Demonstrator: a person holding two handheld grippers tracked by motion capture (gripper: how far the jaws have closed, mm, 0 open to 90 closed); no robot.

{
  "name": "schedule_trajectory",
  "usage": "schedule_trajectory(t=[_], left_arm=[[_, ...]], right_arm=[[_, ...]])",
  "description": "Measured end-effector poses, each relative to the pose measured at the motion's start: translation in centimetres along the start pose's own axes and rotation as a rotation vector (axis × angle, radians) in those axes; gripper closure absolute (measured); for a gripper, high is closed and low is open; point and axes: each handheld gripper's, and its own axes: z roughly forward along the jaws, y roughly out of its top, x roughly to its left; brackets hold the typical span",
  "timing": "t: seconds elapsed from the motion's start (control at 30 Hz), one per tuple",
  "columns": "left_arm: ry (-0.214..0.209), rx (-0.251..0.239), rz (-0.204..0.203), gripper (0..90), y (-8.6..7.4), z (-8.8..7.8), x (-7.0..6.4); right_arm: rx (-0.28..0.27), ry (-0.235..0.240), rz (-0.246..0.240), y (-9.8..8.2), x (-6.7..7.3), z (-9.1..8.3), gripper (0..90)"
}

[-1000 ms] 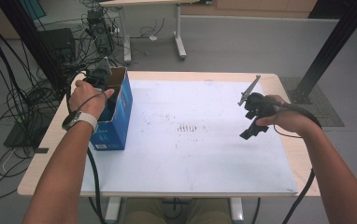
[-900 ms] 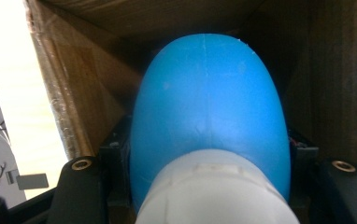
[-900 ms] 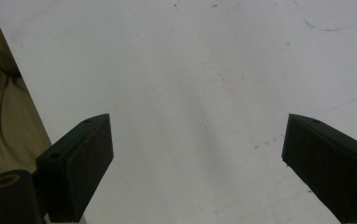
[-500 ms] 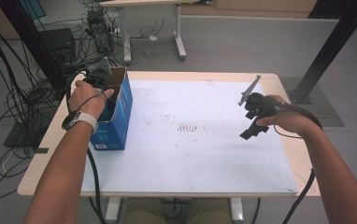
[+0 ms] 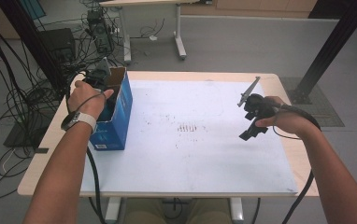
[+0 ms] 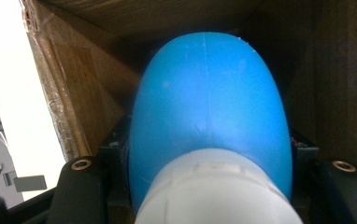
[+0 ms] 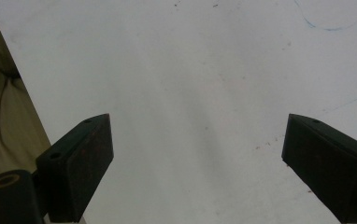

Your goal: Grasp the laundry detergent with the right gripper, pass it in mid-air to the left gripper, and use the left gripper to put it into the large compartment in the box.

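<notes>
My left gripper (image 6: 209, 154) reaches down into an open blue cardboard box (image 5: 120, 116) at the table's left edge. Its jaws are shut on a rounded blue object (image 6: 209, 93) with a white end (image 6: 214, 191), held between the box's brown inner walls (image 6: 88, 93). In the high view the left hand (image 5: 87, 97) covers the gripper at the box's mouth. My right gripper (image 5: 250, 134) hovers over the right part of the white sheet (image 5: 190, 154). In the right gripper view its jaws (image 7: 197, 154) stand wide open, with nothing but bare sheet between them.
The white sheet covers most of the wooden table (image 5: 41, 172). A cable (image 5: 95, 186) trails from the left gripper off the front edge. Cables and equipment (image 5: 97, 28) lie on the floor to the left and behind; a black post (image 5: 326, 46) stands at the right rear.
</notes>
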Motion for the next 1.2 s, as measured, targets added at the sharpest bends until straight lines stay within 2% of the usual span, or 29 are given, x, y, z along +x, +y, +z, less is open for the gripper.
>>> schedule_trajectory(t=[1.2], left_arm=[[-0.008, -0.002, -0.001, 37.6, -0.16, 0.14, 0.16]], right_arm=[[0.007, -0.004, -0.01, 0.24, 0.22, -0.08, 8.9]])
